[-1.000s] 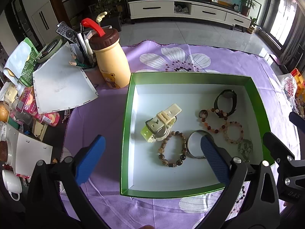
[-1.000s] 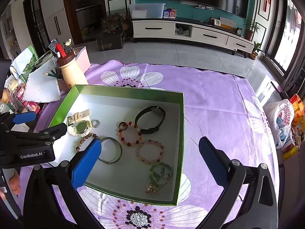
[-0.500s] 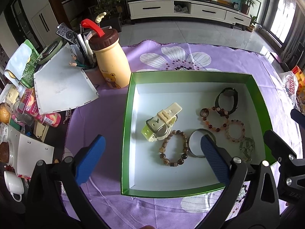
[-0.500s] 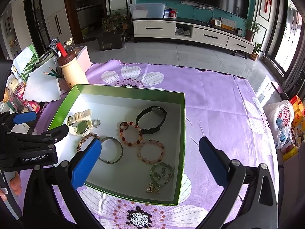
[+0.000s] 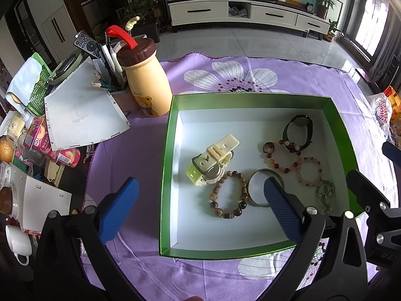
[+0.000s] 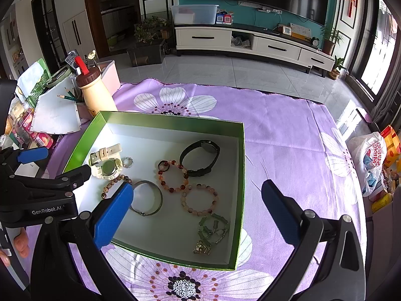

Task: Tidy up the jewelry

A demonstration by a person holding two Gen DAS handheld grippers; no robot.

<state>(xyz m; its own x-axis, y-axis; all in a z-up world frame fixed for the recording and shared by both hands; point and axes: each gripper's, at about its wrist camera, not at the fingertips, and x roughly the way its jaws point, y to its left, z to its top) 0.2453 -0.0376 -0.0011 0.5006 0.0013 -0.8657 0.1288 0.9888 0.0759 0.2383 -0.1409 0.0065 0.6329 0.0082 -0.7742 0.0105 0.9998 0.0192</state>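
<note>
A green box (image 5: 166, 175) (image 6: 241, 175) with a white floor holds the jewelry. Inside lie a cream watch (image 5: 211, 160) (image 6: 106, 161), a brown bead bracelet (image 5: 226, 194), a metal bangle (image 5: 258, 192) (image 6: 147, 198), a black watch (image 5: 298, 130) (image 6: 200, 158), two pink and amber bead bracelets (image 6: 173, 176) (image 6: 199, 199), a small ring (image 6: 127, 161) and a green chain bracelet (image 6: 213, 233). My left gripper (image 5: 200, 208) is open and empty above the box's near left part. My right gripper (image 6: 198, 215) is open and empty above the box's near right part.
A cream bottle (image 5: 146, 80) with a brown cap stands left of the box beside a pen holder (image 5: 110, 70), white paper (image 5: 80, 115) and snack packets. A white cup (image 5: 18, 243) is at the left edge. A plastic bag (image 6: 371, 160) lies at the right.
Both views have shifted slightly; the box sits a little lower in the left view. The jewelry has not moved and both grippers stay open.
</note>
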